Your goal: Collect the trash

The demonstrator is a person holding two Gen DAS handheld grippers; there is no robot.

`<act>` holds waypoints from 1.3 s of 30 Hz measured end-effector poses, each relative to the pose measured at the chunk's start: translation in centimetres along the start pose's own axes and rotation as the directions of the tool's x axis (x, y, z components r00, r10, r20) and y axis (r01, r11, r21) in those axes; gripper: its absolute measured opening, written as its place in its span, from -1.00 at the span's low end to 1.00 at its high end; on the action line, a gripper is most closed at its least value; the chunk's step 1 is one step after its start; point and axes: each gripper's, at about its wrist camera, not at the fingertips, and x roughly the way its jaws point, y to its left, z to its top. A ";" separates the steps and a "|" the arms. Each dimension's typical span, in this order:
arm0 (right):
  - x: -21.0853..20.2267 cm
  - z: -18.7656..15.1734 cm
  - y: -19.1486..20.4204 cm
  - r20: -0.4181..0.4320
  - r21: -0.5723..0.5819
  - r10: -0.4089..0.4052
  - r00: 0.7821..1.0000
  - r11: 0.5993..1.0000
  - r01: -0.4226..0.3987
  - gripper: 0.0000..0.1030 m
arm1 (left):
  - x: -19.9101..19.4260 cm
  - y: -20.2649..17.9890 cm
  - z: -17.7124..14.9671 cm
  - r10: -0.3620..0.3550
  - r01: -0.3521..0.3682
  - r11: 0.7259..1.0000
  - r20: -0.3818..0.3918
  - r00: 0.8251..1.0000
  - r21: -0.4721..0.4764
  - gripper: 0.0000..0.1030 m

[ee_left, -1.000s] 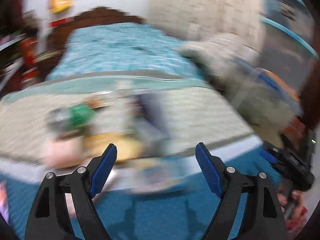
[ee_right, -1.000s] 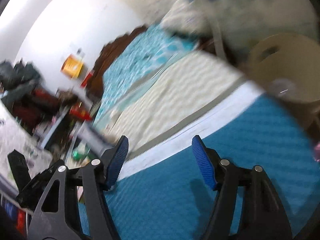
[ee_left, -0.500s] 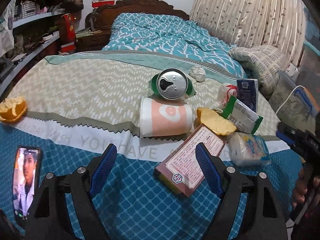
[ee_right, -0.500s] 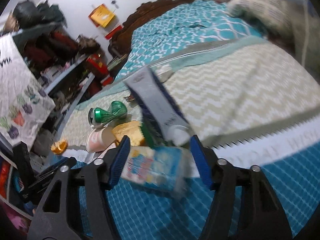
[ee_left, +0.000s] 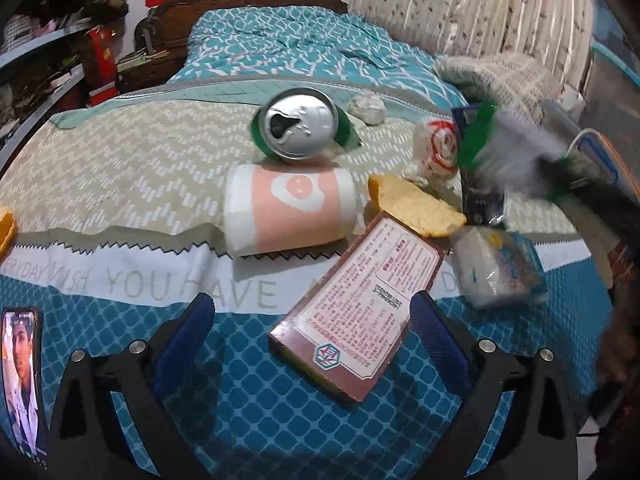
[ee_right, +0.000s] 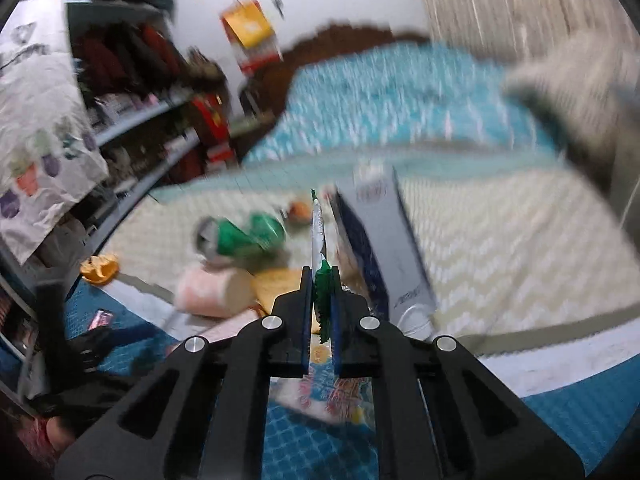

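Note:
Trash lies on the bedspread: a green can, a pink-and-white cup on its side, a yellow peel, a red-brown box, a tissue pack and a dark blue carton. My left gripper hovers low over the bed's near end. Its jaws are opening, and the box's near end shows between them untouched. My right gripper is shut on a green-and-silver wrapper, seen edge-on. That wrapper is a blur at the right in the left wrist view.
A phone lies at the bed's near left, with orange peel beyond it. A crumpled paper ball sits behind the can. A pillow and curtain are at the right; cluttered shelves line the left.
My right gripper has closed on the green-and-silver wrapper and lifted it off the pile. My left gripper has come closer to the box and its jaws have widened.

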 end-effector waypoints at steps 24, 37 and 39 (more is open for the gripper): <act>-7.8 -12.5 -13.2 -0.081 0.584 0.072 0.994 0.812 -0.011 -0.81 | -2.5 -2.8 -4.3 -0.014 0.015 0.998 -0.022 1.000 0.066 0.34; -8.4 -14.9 -13.6 -0.093 0.636 0.090 0.992 0.772 -0.010 -0.73 | -1.1 -4.0 -5.3 -0.004 0.010 0.997 -0.082 0.997 0.071 0.37; -8.5 -15.0 -13.7 -0.088 0.646 0.088 0.992 0.763 -0.010 -0.73 | -1.0 -3.9 -5.3 -0.001 0.007 0.998 -0.083 0.997 0.066 0.47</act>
